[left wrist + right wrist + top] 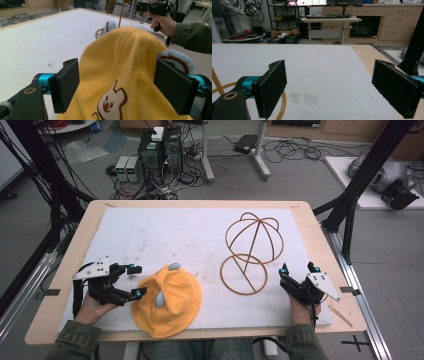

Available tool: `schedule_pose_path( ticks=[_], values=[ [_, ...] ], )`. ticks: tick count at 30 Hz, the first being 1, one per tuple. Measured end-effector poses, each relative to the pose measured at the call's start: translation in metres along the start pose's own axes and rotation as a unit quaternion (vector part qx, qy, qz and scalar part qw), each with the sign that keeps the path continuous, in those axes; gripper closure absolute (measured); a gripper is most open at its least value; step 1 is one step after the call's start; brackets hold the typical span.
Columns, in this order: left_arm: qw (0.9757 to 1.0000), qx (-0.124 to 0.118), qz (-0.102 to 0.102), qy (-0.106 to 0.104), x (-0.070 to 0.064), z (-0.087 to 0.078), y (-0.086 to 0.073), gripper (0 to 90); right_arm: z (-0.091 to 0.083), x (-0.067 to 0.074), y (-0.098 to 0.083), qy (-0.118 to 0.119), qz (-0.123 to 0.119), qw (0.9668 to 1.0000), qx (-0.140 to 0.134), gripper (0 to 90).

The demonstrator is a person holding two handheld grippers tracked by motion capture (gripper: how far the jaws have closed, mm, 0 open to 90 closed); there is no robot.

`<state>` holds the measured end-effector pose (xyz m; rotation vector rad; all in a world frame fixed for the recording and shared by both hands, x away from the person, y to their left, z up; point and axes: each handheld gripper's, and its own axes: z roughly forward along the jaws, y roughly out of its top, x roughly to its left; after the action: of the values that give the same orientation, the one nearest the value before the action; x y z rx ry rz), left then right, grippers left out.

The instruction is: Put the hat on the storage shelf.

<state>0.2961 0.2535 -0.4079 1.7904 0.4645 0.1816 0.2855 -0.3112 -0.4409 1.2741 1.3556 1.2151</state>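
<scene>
A yellow cloth hat (167, 302) with small pale blue ears lies crumpled near the table's front edge, left of centre. My left gripper (137, 281) is open at the hat's left side. In the left gripper view the hat (125, 67), with a brown bear face stitched on it, sits between the two wide-apart jaws of the left gripper (122, 87). A tan wire hat stand (252, 251), a ring base with a dome frame, lies on the white mat at centre right. My right gripper (299, 268) is open just right of the stand's ring, with nothing between its jaws (332, 87).
A white mat (150, 235) covers the wooden table (70, 245). Computer boxes and cables (160, 155) sit on the floor beyond the far edge. Black frame posts (360, 175) rise at the right. A ring of the stand (283, 105) shows beside the right gripper's left jaw.
</scene>
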Motion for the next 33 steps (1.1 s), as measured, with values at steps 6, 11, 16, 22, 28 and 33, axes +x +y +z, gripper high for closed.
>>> schedule_pose_path(
  ticks=[6, 11, 16, 22, 28, 33],
  values=[
    [0.9992, 0.031, -0.008, -0.023, 0.0, 0.007, -0.006, 46.1, 0.0, 0.0, 0.0, 0.001, -0.001, 1.0, -0.003, 12.4],
    [0.9988, 0.042, -0.001, -0.026, -0.001, 0.006, -0.006, 81.2, 0.0, -0.001, 0.0, 0.001, 0.0, 1.0, -0.003, 12.4],
    [0.9993, 0.033, 0.009, -0.015, -0.001, 0.003, -0.006, 87.3, 0.0, 0.0, 0.0, 0.003, -0.004, 1.0, -0.004, 12.4],
    [0.9994, 0.01, 0.027, 0.018, -0.004, 0.001, -0.005, 87.4, 0.0, 0.0, 0.0, 0.004, -0.003, 1.0, -0.002, 12.4],
    [0.9977, -0.03, 0.023, 0.057, -0.01, -0.006, 0.003, 87.5, 0.002, 0.0, -0.001, 0.003, -0.001, 1.0, -0.001, 12.4],
    [0.9955, -0.049, 0.038, 0.071, -0.016, -0.005, 0.025, 87.6, 0.003, 0.0, -0.002, 0.004, -0.004, 1.0, 0.0, 12.4]
  ],
)
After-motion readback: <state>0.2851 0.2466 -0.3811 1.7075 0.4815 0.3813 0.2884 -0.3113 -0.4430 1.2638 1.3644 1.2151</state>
